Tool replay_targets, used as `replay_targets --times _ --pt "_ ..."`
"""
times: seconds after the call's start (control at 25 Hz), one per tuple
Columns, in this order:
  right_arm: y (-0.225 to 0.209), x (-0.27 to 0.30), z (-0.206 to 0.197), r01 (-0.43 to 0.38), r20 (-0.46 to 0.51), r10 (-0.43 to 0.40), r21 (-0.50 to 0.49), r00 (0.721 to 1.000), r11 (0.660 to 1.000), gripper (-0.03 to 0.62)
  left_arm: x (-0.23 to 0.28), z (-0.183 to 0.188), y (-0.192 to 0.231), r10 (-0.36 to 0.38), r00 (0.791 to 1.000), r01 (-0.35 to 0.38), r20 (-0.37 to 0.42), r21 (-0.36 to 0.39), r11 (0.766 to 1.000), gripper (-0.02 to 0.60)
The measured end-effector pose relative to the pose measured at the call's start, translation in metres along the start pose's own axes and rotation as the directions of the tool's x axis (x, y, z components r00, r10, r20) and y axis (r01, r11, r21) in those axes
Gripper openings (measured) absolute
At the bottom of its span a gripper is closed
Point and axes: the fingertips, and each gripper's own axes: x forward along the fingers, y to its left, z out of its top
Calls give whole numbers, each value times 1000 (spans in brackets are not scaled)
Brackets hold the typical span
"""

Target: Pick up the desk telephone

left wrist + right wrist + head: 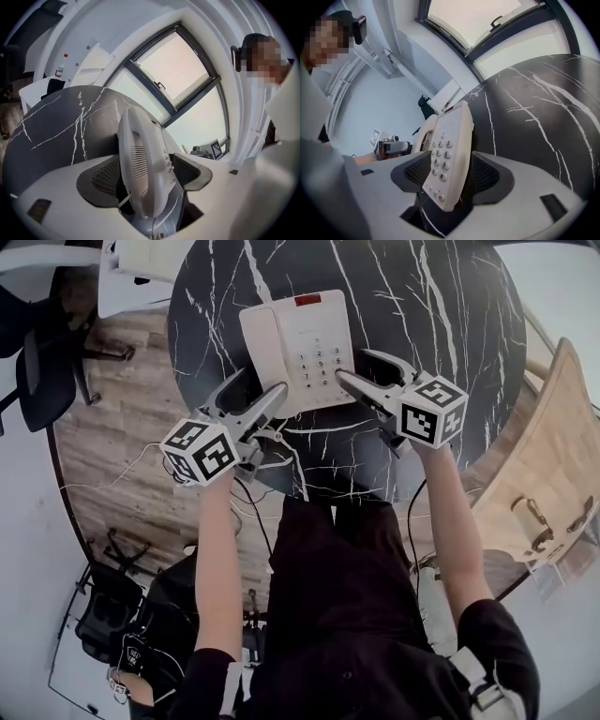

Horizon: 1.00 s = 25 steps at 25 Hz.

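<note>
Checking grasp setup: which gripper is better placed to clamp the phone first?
Right, probably: the right gripper, open, straddles the phone's keypad edge. The left gripper, open, straddles the handset, which might lift off alone.

A round black marble table (441,324) stands on wood flooring (122,409). Left of the table sits a black office chair (42,371), right of it a pale wooden chair (548,474), beyond it a window (173,70).

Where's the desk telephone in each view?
Head view: desk telephone upper centre, lying flat on the black marble table.
Left gripper view: lower centre, handset side nearest the camera.
Right gripper view: lower centre, keypad showing.
Shared landmark: the table's white-veined top.
</note>
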Motion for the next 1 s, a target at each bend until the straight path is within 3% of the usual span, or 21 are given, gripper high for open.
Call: replay_targets --times 0.48,1.0 --pt "-1 15 9 -49 -2 49 -2 999 999 265 15 -6 5 -67 996 66 -50 -18 998 364" --pt "-7 20 10 1 -37 -2 -36 999 999 238 18 -5 5 -121 988 121 -100 -6 993 380"
